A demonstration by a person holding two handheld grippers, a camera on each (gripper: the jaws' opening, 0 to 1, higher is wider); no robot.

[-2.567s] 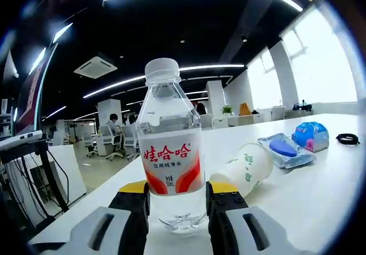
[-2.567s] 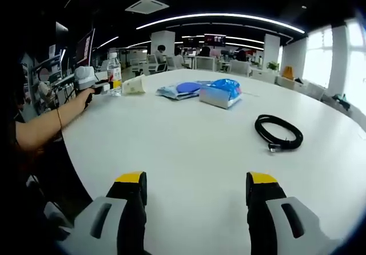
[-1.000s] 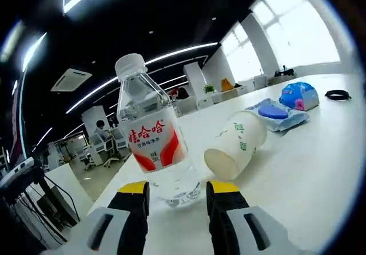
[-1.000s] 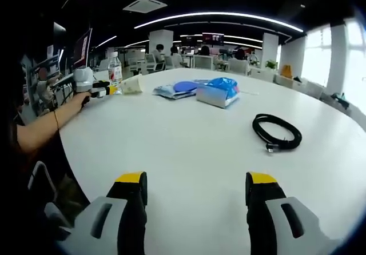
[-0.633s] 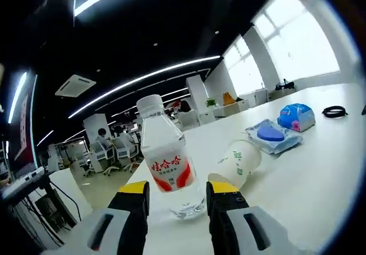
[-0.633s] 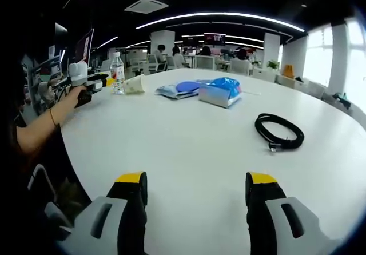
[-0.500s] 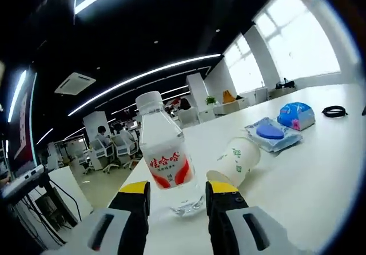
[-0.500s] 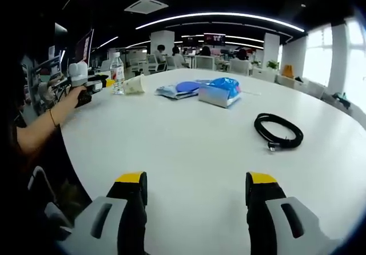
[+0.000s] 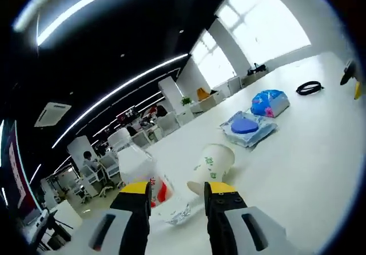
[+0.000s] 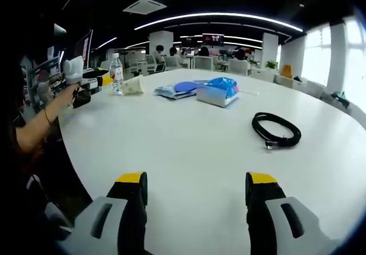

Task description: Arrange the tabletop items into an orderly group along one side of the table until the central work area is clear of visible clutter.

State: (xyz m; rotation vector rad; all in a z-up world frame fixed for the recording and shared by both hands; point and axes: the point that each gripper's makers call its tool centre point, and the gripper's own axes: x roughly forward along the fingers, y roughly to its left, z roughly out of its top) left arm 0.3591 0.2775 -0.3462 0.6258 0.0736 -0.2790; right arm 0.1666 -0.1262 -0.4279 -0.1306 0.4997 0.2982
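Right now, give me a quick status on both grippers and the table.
Left gripper open, off the water bottle. Right gripper open, empty, over bare table. Black cable lies mid-table.

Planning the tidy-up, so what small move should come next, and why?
Probably bring the right tongs, open and empty, toward the black cable. It lies alone mid-table, while the bottle, paper cup, blue pouch and tissue pack already cluster along the far edge.

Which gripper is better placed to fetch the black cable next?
Probably the right gripper: its open jaws face the cable across bare table. The left gripper is over by the bottle.
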